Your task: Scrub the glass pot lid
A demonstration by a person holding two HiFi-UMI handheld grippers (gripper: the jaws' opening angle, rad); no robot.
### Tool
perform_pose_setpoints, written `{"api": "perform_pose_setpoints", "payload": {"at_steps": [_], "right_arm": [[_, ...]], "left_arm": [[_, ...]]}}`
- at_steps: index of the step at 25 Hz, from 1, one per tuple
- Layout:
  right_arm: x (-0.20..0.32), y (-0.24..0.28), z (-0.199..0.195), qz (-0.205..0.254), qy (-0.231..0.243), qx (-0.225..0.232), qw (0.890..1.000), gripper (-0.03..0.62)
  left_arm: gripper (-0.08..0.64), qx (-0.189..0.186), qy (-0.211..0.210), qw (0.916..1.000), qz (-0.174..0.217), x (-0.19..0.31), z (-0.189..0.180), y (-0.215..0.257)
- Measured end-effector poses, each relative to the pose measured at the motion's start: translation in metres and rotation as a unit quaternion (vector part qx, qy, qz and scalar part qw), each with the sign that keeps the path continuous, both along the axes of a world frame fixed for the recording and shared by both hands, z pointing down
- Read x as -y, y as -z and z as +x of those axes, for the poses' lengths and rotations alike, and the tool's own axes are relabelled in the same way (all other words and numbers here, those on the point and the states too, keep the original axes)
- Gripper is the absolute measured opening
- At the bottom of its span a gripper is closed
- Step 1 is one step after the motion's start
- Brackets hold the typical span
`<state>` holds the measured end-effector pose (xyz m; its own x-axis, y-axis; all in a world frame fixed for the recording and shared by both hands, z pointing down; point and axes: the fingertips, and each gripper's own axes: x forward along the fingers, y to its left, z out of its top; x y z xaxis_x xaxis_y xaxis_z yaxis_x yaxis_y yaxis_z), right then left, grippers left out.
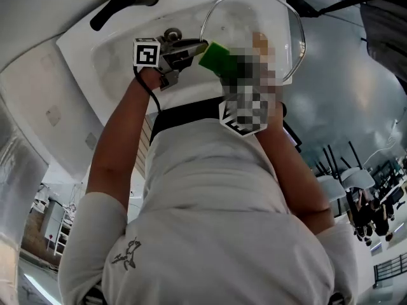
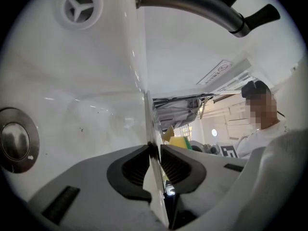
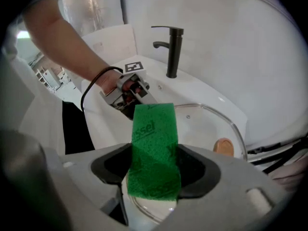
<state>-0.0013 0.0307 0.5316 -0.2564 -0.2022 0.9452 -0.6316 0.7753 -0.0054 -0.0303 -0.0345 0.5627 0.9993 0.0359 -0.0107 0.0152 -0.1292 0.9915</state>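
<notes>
The left gripper (image 2: 154, 163) pinches the rim of the glass pot lid (image 3: 202, 124) over the white sink (image 1: 114, 59). The right gripper (image 3: 154, 170) (closed on a green scouring sponge (image 3: 153, 143)) stands just beside that pinch. The lid's face extends from there toward its wooden knob (image 3: 223, 147).

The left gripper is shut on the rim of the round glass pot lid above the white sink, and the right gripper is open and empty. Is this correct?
No. The right gripper is not open and empty: the right gripper view shows it shut on a green scouring pad. The left gripper is shut on the rim of the round glass pot lid above the white sink.
</notes>
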Motion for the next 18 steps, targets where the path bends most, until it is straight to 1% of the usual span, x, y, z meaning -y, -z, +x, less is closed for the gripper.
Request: {"api": "perform_pose_setpoints", "payload": {"at_steps": [6, 14, 18], "right_arm": [[-0.039, -0.004, 0.01, -0.022, 0.012, -0.008, 1.0, 0.286], [-0.081, -0.009, 0.029, -0.073, -0.008, -0.004, 0.997, 0.285], [-0.083, -0.004, 0.029, -0.091, -0.017, 0.01, 0.996, 0.288]], "left_arm": [[0.071, 0.0, -0.003, 1.0, -0.003, 0.0, 0.001, 0.001], [0.071, -0.006, -0.005, 0.9998, -0.016, 0.0, 0.002, 0.0], [0.069, -0.013, -0.006, 0.9996, -0.023, -0.001, 0.001, 0.0]]}}
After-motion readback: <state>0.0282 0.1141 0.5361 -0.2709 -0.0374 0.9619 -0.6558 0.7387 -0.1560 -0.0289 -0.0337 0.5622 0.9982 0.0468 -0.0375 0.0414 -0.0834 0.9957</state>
